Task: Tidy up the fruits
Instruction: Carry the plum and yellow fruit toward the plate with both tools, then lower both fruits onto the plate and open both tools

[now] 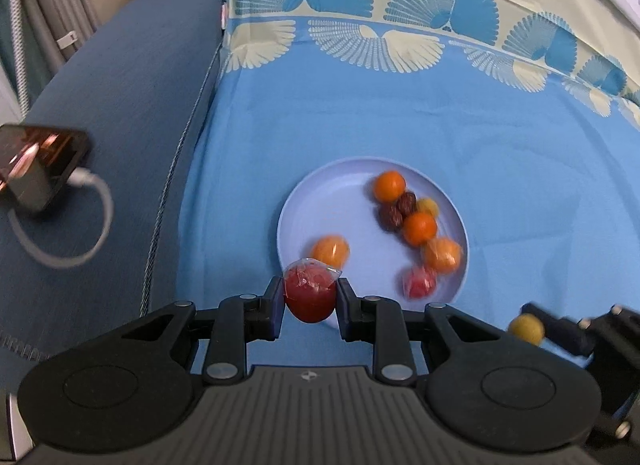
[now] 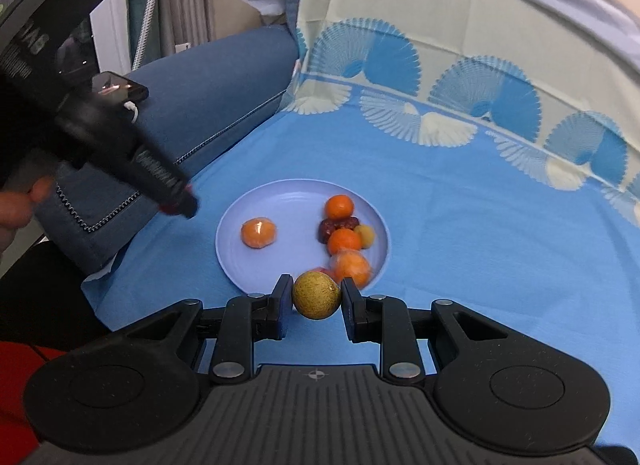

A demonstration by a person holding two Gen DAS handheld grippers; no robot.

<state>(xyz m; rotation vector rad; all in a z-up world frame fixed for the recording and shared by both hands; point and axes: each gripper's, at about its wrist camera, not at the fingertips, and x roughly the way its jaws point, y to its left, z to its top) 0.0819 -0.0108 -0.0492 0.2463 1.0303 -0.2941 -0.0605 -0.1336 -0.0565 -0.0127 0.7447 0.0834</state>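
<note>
Gripping film-wrapped red fruit (glossy, round); speckled yellow ball pinched.

surface: blue cloth | on it: plate w/ fruit

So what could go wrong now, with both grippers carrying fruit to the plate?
The round yellow-green fruit is pinched only at its sides by the right gripper, so it might slip and roll off. The red wrapped fruit in the left gripper has slick plastic. The plate already holds a cluster, so dropped fruit could knock others out.
</note>
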